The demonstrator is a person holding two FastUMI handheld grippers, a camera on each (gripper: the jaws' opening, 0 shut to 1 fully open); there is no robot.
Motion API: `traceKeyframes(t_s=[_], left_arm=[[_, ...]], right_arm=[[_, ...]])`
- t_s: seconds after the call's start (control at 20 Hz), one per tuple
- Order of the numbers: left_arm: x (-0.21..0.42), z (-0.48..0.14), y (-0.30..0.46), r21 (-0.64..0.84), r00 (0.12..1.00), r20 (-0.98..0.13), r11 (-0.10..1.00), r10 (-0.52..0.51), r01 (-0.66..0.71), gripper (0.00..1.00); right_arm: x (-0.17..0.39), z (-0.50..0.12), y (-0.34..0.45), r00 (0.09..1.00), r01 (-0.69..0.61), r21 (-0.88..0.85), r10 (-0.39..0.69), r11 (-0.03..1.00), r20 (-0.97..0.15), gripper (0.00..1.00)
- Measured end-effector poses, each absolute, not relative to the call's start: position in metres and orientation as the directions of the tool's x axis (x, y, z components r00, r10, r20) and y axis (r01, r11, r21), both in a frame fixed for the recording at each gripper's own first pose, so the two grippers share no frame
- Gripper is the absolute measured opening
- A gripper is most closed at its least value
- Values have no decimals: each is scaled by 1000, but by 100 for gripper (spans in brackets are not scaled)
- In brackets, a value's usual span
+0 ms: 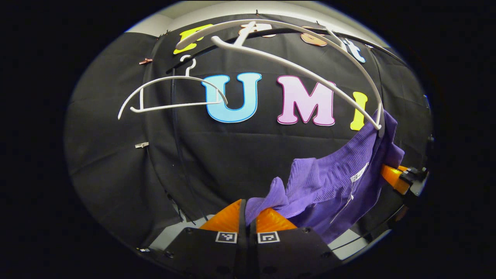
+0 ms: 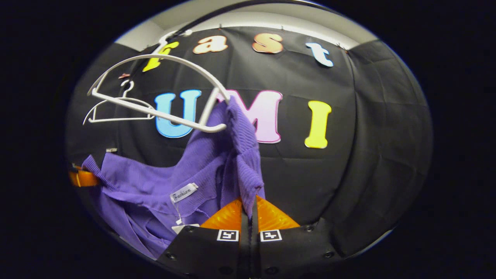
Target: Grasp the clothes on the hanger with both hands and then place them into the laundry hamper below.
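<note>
Mid-removal: both jaws clenched on the purple top (image 1: 333, 182), left gripper (image 1: 248, 221) at 6 o'clock, right gripper (image 2: 248, 211) likewise. Top seemingly snagged on hanger (image 2: 162, 116) tip. Next: pull clear, lower to hamper.

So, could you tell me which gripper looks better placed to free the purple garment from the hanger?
Probably the right gripper: it pinches the purple garment just below the hanger end where the cloth still hooks. The left gripper grips the already-freed side.

Ribbed purple cloth garment (image 2: 217, 162); smooth white plastic hanger (image 2: 155, 112)
</note>
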State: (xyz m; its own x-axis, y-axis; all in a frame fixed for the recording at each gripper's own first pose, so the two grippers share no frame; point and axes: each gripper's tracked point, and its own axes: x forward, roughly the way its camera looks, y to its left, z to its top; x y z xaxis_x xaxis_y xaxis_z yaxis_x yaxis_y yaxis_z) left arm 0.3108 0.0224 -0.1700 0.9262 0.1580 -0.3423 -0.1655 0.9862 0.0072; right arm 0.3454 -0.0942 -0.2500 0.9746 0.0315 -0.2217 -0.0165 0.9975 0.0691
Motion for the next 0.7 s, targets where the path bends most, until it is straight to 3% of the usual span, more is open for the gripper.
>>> traceKeyframes(t_s=[0.25, 0.5, 0.7], left_arm=[[313, -158, 14, -13, 936, -319, 987, 146, -159, 5], [307, -178, -3, -2, 932, -347, 994, 104, -112, 5], [300, -179, -23, -43, 932, -360, 997, 50, -70, 5]], right_arm=[[353, -281, -109, 955, 13, 117, 22, 993, -297, 6], [313, -276, -50, 939, -212, 80, 226, 974, -258, 6], [288, -265, -17, 904, -317, 112, 336, 942, -265, 5]])
